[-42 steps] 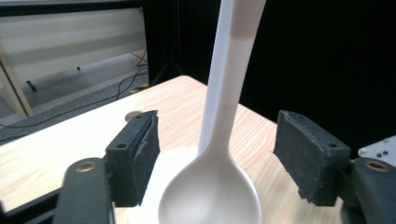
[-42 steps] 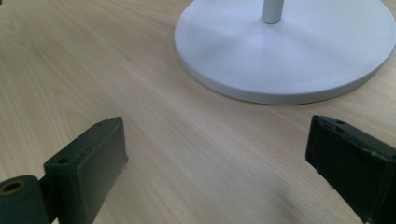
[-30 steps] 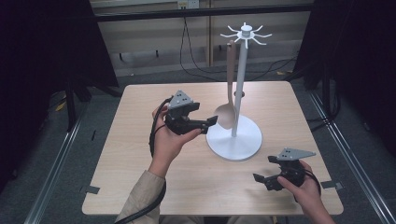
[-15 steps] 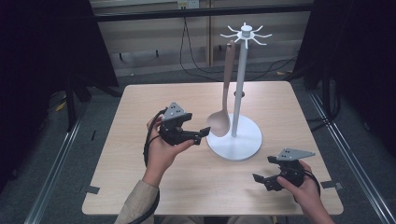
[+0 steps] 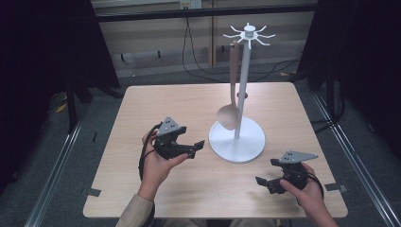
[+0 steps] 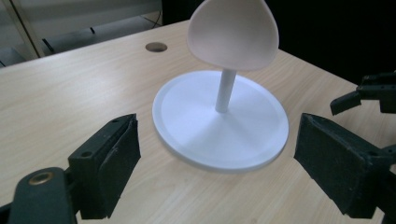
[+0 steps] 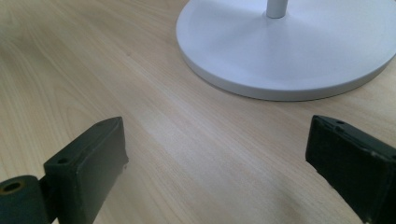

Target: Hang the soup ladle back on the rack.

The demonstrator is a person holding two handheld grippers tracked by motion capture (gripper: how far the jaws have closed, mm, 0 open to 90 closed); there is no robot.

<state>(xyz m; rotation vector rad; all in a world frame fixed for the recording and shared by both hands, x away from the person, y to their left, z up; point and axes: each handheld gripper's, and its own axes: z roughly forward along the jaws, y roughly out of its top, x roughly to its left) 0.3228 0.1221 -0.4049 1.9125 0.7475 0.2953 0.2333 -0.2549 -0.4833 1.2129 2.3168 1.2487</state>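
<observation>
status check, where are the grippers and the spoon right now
Left hand-held gripper open, empty, facing the stand's base. Right hand-held gripper open, empty, low over the table. Spoon hanging on the stand, untouched. Nothing between jaws and spoon.

Left gripper (image 5: 197, 146): black body, grey three-cornered plate on top, black cable looped beside the hand.
Right gripper (image 5: 261, 181): black, with the same grey three-cornered plate and a black cable.
Jaws: blocky black pads, matte and faintly textured, each with small round holes.
Pivot: brass-coloured ring at the jaw base.
Sleeve (image 5: 135, 213): beige, on the left forearm.
</observation>
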